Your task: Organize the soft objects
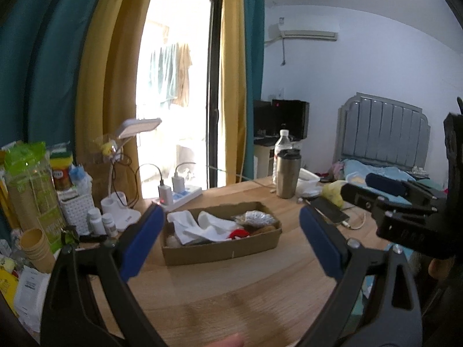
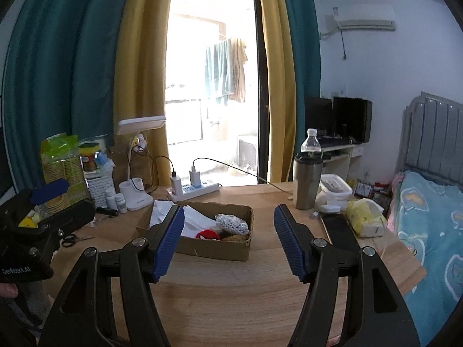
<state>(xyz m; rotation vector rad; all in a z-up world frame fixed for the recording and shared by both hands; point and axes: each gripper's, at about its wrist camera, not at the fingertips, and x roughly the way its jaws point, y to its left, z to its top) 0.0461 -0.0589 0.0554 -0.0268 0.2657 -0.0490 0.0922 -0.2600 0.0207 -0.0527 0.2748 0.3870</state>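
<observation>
A shallow cardboard box [image 1: 222, 253] [image 2: 220, 250] sits on the wooden table. It holds white socks [image 1: 202, 225] [image 2: 194, 221], a red plush toy [image 1: 238, 233] [image 2: 207, 234], a clear bag of white beads [image 1: 254, 218] [image 2: 233, 223] and something brown [image 2: 234, 238]. My left gripper [image 1: 228, 237] is open and empty, held in front of the box. My right gripper [image 2: 230, 240] is open and empty, also facing the box from the near side. Each gripper shows in the other's view, the right one [image 1: 405, 202] at right, the left one [image 2: 37, 231] at left.
A steel tumbler [image 2: 306, 182], water bottle [image 2: 311, 143], plastic containers [image 2: 335, 186], a yellow tissue pack [image 2: 366, 217] and a phone [image 2: 341, 231] stand right of the box. A power strip [image 2: 194, 188], desk lamp [image 2: 136, 156], small bottles, paper cups [image 1: 37, 248] and scissors [image 2: 72, 240] crowd the left. A bed [image 2: 428, 217] is at right.
</observation>
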